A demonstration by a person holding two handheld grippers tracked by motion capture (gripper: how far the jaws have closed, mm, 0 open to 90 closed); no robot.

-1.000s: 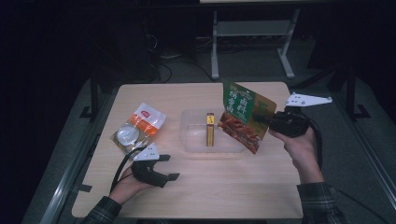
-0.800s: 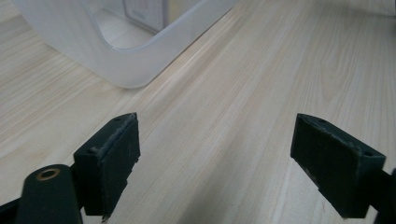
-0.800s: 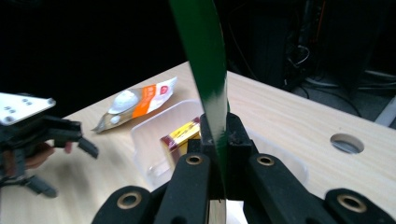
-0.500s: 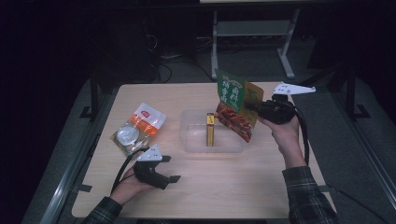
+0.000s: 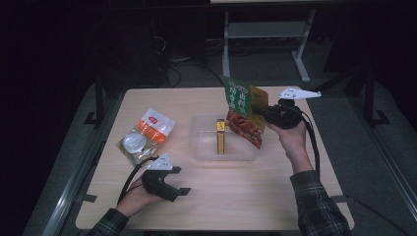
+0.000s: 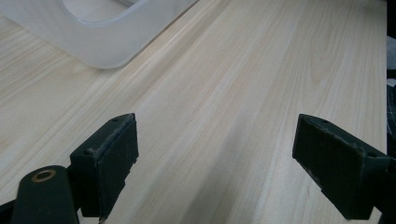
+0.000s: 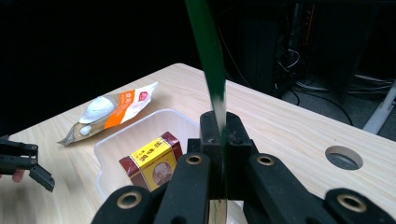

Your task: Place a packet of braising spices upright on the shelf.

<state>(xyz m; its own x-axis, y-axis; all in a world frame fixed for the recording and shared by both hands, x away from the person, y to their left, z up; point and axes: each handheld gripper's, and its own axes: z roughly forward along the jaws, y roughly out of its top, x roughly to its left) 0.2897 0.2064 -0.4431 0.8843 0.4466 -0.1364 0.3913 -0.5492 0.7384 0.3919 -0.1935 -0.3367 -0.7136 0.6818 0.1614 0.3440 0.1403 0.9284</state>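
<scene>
My right gripper [image 5: 263,114] [image 7: 219,126] is shut on the edge of a green snack bag [image 5: 244,110] [image 7: 205,51], which hangs upright above the right end of a clear plastic tub [image 5: 201,147] [image 7: 107,144]. A yellow and red box [image 5: 221,136] [image 7: 152,161] lies inside the tub. Near the front left of the table my left gripper [image 5: 179,181] [image 6: 215,158] rests low over the wood; its jaws have just been opening and stand open with nothing between them.
A white and orange food bag [image 5: 145,135] [image 7: 112,109] lies on the table left of the tub. The tub's corner [image 6: 107,51] is ahead of the left jaws. A round cable hole [image 7: 343,157] is in the tabletop. Dark floor surrounds the table.
My right gripper has carried the green bag leftward and slightly down, from the table's right side to above the tub's right end. The left hand has stayed put.
</scene>
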